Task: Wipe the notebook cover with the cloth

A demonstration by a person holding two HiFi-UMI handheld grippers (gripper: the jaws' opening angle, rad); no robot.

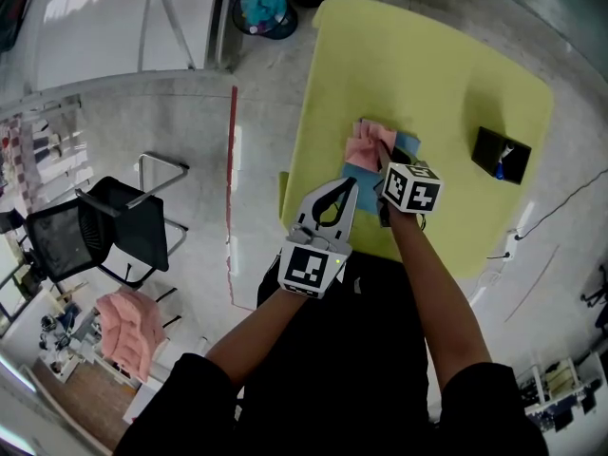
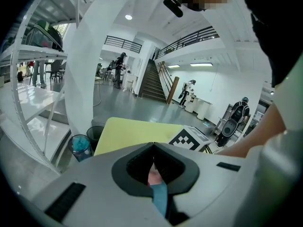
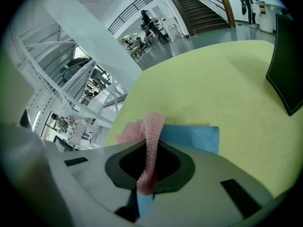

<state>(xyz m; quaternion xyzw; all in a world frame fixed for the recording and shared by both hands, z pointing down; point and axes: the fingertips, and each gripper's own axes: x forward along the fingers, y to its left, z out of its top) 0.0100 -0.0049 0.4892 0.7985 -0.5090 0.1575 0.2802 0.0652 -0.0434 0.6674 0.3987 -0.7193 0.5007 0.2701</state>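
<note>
A blue notebook [image 1: 407, 145] lies flat on the yellow-green table [image 1: 427, 55], with a pink cloth [image 1: 363, 147] bunched over its left part. My right gripper [image 1: 384, 155] is over the notebook and shut on the cloth. In the right gripper view the cloth [image 3: 151, 126] runs up between the jaws of that gripper [image 3: 150, 148] and drapes onto the notebook [image 3: 194, 138]. My left gripper [image 1: 351, 186] is shut with nothing in it, its tips just short of the notebook's near left corner. In the left gripper view its jaws meet at the tip [image 2: 153, 146].
A black pouch [image 1: 501, 155] lies on the table's right side, also in the right gripper view [image 3: 286, 65]. Left of the table, on the floor, are a black chair [image 1: 104, 226], a round bin [image 1: 264, 9] and a red floor line [image 1: 231, 188].
</note>
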